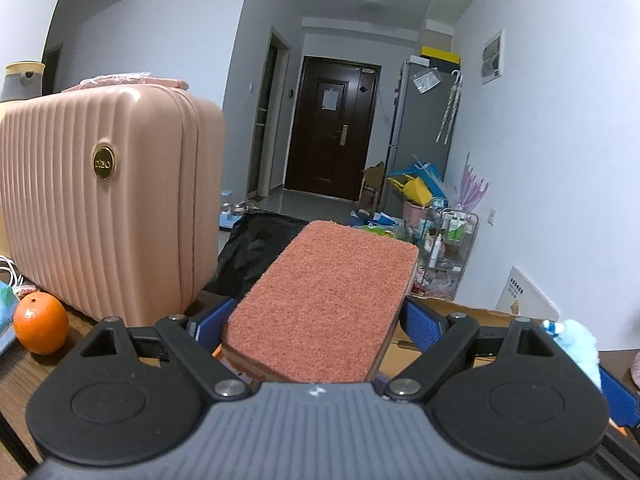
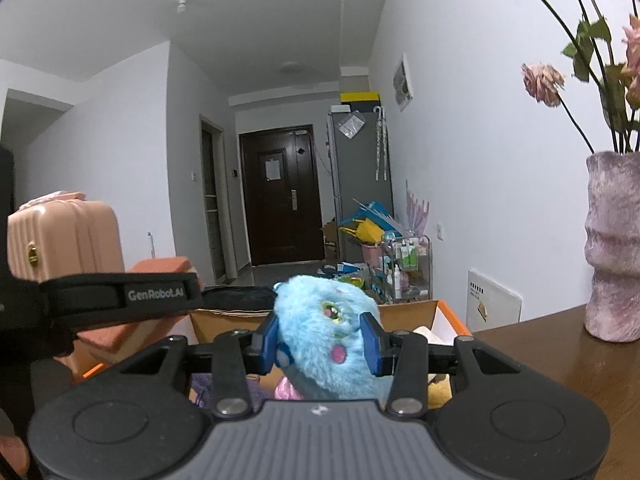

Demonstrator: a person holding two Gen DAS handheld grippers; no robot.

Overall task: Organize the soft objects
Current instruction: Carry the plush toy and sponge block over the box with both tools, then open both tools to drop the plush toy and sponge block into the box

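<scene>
**Both grippers loaded above the cardboard box**

Firmly clamped, the left gripper (image 1: pixel 316 320) holds a rust-orange sponge (image 1: pixel 324 304) by its long sides, its blue pads (image 1: pixel 422 326) set wide against the foam, the block lying flat and reaching forward beyond the fingers. It points slightly downward. The right gripper (image 2: pixel 324 340) is closed to a narrow gap on a blue plush toy (image 2: pixel 328 332), the pads pressing into the fur on either side of its face, the toy upright between them.

Below the right gripper sits an open cardboard box (image 2: pixel 412 312) with orange outer walls; inside it show a lilac soft item (image 2: pixel 208 392), a pink fluffy piece (image 2: pixel 286 390) and something pale near its right wall.

Only the left view shows the orange (image 1: pixel 40 322) at the table's (image 1: pixel 24 372) left edge, beside the pink suitcase (image 1: pixel 108 208). Only the right view shows the mauve vase (image 2: pixel 612 248) of dried roses on the table's right side, and the left gripper from its flank, sponge above the box's left rim.
</scene>
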